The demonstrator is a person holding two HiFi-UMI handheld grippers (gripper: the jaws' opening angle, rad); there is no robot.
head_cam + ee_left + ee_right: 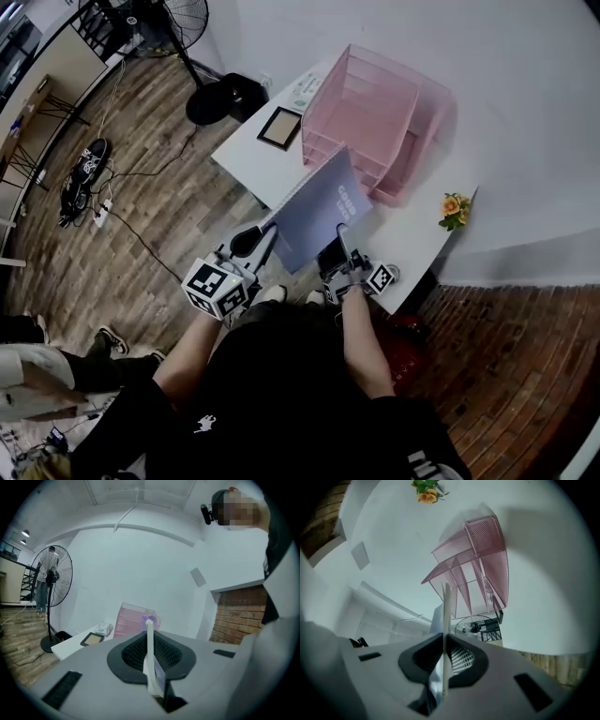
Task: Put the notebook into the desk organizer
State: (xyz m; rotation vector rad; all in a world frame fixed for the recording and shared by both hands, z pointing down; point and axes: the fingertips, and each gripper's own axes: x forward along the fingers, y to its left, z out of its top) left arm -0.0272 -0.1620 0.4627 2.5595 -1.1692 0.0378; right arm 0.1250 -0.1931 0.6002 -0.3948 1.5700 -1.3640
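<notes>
Right gripper view: notebook (446,611) edge pinched between fingers (417,660); left fingers (133,654) likewise.

- Above the desk organizer (375,131): open air, slots unblocked.
- Left of it: a picture frame (279,127) lies flat, with bare bench (242,157) beyond.
- Right of it: a flower (454,210) near the bench edge.
- Before it: the tilted notebook (323,211) fills the approach.

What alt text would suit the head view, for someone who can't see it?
From above, a person holds a blue-purple notebook, the left tool and right tool each clamped on its near edge, in front of a pink desk organizer on a white table. A picture frame and orange flower sit nearby.
</notes>
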